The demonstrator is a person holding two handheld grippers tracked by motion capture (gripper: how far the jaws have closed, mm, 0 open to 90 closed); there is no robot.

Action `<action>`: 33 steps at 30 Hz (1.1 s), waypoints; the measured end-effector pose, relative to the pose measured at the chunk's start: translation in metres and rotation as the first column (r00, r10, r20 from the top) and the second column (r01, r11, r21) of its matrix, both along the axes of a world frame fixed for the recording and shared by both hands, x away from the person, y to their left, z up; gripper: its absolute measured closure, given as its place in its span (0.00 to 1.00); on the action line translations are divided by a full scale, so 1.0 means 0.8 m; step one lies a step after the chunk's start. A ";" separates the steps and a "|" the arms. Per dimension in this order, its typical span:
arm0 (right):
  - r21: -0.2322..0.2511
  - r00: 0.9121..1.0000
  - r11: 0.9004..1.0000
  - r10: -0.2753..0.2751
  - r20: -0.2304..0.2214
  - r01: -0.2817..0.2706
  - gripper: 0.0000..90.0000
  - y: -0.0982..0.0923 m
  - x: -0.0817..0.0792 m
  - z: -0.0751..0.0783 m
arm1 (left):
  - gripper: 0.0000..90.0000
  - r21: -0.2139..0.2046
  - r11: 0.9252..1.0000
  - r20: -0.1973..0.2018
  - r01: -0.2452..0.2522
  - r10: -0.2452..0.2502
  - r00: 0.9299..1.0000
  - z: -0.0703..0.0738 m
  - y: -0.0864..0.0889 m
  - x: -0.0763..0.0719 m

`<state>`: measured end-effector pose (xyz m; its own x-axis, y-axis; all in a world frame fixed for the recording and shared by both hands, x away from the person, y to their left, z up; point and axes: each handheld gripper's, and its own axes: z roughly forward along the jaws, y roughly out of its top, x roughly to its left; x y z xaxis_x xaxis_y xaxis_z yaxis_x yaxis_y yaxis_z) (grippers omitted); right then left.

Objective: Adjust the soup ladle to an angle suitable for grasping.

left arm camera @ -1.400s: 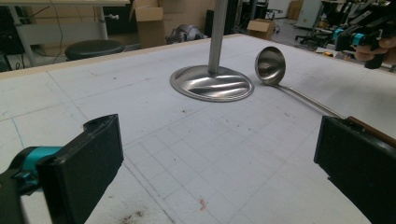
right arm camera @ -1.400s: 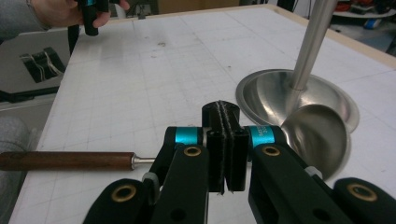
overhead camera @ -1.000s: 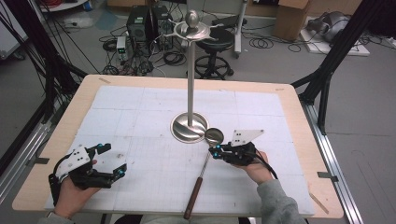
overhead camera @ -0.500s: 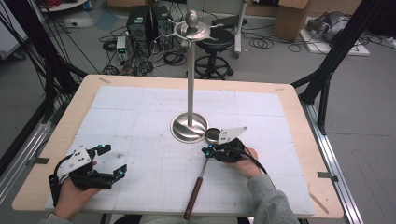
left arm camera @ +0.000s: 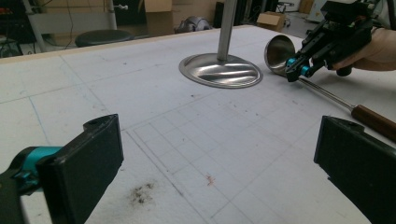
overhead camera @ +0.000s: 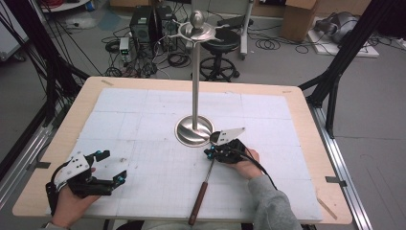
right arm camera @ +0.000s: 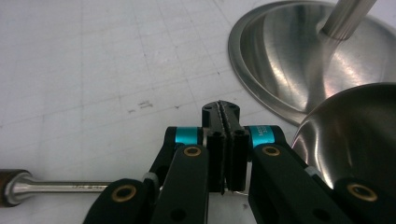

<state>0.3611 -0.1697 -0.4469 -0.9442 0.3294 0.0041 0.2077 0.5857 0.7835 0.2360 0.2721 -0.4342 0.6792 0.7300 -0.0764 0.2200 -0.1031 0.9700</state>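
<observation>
Jaws of the left gripper are standing spread wide with nothing between them, the hand resting low at the near left corner of the white gridded mat; in the left gripper view the two black pads are sitting far apart over bare mat, a small dark smudge lying between them. Further right, the tall steel stand is rising from its round dished base near the middle of the table. Just right of that base the ladle is lying on the mat, its shiny bowl beside the base rim, its thin steel shaft running back towards the person and ending in a brown wooden handle. Over the shaft, close behind the bowl, the right gripper is being held low, its jaws pressed together; in the right gripper view the ribbed pads are meeting face to face, the shaft passing behind them, and I cannot tell whether they are pinching it
</observation>
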 end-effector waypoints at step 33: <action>-0.081 0.995 0.992 -0.094 0.022 0.096 0.99 -0.020 -0.002 0.001 | 0.02 0.009 1.000 -0.011 0.027 -0.027 1.000 -0.002 -0.007 0.010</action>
